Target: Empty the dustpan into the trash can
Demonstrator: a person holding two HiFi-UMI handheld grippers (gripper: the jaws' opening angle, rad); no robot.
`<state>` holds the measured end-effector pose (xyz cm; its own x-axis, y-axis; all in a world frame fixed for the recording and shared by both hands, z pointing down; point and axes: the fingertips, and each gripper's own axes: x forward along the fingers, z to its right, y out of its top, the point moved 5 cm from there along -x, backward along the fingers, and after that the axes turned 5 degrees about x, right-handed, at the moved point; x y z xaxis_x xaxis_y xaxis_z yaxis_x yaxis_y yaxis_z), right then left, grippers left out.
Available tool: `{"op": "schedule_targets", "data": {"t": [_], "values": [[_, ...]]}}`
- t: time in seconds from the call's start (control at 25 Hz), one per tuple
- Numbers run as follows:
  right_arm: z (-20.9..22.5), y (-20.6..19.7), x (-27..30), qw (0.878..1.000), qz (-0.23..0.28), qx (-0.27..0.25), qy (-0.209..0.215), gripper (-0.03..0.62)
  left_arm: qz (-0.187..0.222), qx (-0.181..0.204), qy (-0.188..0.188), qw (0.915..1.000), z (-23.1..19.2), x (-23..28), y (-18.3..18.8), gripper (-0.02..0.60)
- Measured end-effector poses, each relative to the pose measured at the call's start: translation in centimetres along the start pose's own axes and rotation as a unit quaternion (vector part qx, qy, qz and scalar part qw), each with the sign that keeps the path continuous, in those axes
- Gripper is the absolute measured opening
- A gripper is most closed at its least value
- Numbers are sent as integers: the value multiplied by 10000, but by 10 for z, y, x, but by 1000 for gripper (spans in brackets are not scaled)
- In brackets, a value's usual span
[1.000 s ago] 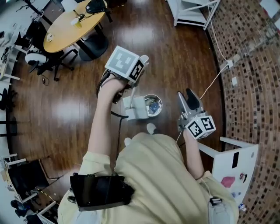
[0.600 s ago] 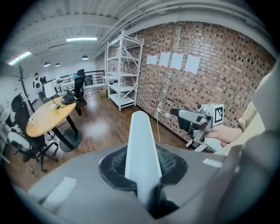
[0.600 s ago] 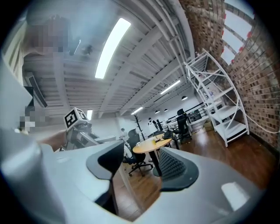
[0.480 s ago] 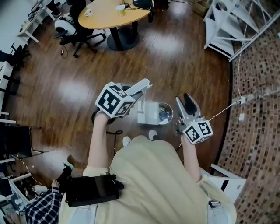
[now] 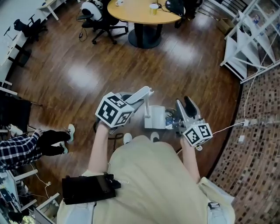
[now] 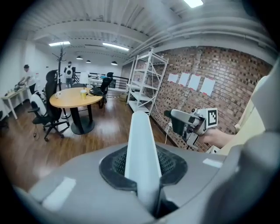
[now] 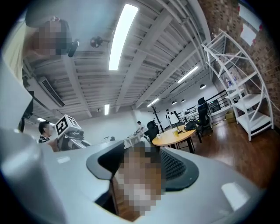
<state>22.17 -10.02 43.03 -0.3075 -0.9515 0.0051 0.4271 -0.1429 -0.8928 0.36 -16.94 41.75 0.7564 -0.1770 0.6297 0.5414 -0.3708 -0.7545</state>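
The left gripper [image 5: 127, 100] has its fingers [image 6: 173, 164] clamped on the long white handle [image 6: 141, 140] of the dustpan [image 5: 155, 118]. The dustpan hangs low in front of the person, just above their shoes [image 5: 127, 139]. It sits right over the small round trash can [image 5: 171, 117] on the dark wood floor [image 5: 87, 65], and it hides most of the can.

The right gripper [image 5: 186, 107] is just beside the dustpan, on the other side of it. Its fingers [image 7: 177, 168] are close together. Something brown shows in the small gap between them, but I cannot tell what it is.

Far off stands a round worktop [image 5: 142, 8] with a cup [image 5: 153, 6] on it. A white shelf [image 5: 245, 48] stands near the brick wall [image 5: 258, 166].
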Motion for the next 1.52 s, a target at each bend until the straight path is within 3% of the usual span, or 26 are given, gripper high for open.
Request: {"op": "schedule_targets", "data": {"t": [0.24,0.4,0.48,0.6,0.76,0.84,1.04,1.16,1.24,1.36,1.4,1.52], "values": [[-27,-16,25,9992,-244,3,324,236,136,-486,670,9965,-24,-44,-24,58],[-47,-30,39,9976,-428,-12,540,235,277,-877,1247,9879,-47,-67,-56,58],[-54,-35,46,9968,-501,-42,625,235,394,-1133,1580,9801,-63,-74,-76,58],[-58,-40,54,9958,-576,-76,708,233,690,-1667,2063,9617,-91,-74,-107,60],[-58,-48,62,9945,-726,-146,746,233,1231,-2312,2392,9350,-122,-57,-150,63],[-58,-53,63,9939,-810,-161,732,233,1302,-2390,2512,9289,-132,-42,-172,63],[-57,-64,62,9931,-932,-158,695,233,983,-2029,3008,9266,-153,3,-237,66],[-57,-68,57,9927,-968,-151,699,233,416,-2104,3111,9259,-161,27,-289,67],[-56,-69,54,9928,-985,-147,671,233,127,-2291,3402,9119,-167,26,-318,66],[-51,-71,49,9929,-1046,-113,554,233,0,-2783,3989,8738,-174,2,-353,64],[-50,-73,47,9929,-1066,-90,514,233,-56,-2875,4067,8671,-175,-5,-361,63],[-48,-78,47,9926,-1113,-19,485,233,-409,-2844,4083,8665,-171,-19,-390,71]]}}
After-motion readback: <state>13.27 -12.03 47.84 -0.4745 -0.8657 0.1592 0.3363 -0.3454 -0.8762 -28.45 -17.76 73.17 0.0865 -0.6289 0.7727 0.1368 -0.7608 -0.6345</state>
